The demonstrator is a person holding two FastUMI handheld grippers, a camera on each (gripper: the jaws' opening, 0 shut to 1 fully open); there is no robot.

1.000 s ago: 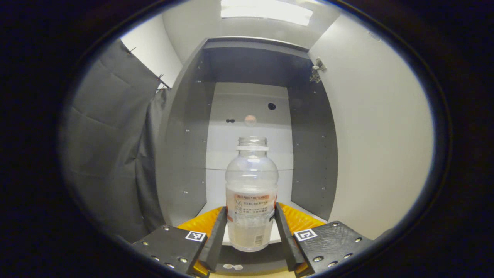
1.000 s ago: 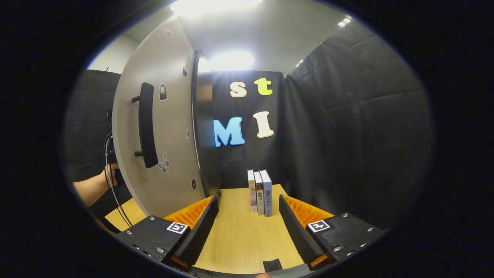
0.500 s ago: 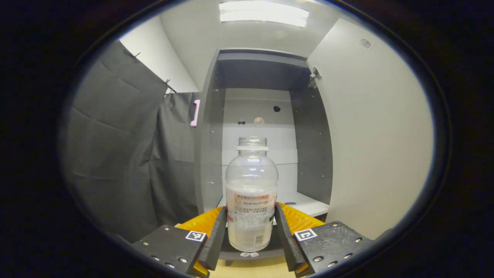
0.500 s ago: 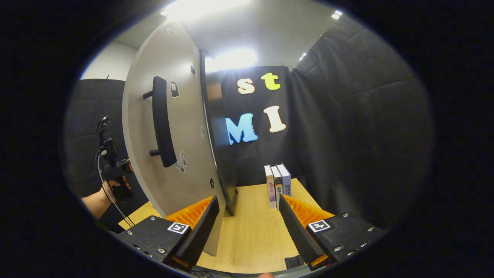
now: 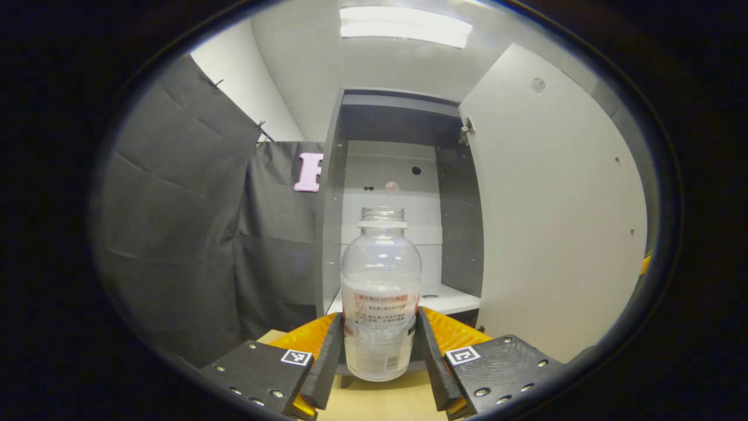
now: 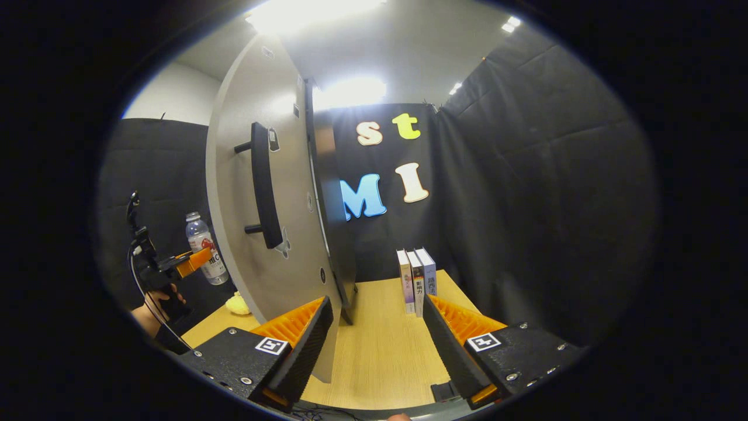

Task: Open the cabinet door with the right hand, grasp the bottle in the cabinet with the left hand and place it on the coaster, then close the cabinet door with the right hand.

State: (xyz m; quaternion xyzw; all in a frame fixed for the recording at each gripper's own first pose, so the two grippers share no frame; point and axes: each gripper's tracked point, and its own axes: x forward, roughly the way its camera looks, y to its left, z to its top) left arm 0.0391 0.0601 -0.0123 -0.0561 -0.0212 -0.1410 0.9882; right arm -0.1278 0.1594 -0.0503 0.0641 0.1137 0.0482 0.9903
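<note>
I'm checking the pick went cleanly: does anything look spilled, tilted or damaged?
Nothing stands out. The bottle stands upright between the left gripper's fingers, without a cap, no spill visible. The cabinet door hangs open and the books stand upright.

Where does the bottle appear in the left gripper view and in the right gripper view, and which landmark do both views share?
Left gripper view: the bottle stands upright at lower centre, clamped between the left gripper fingers.
Right gripper view: the bottle is small at far left, held by the left gripper, left of the door.
Shared landmark: the open cabinet door.
</note>
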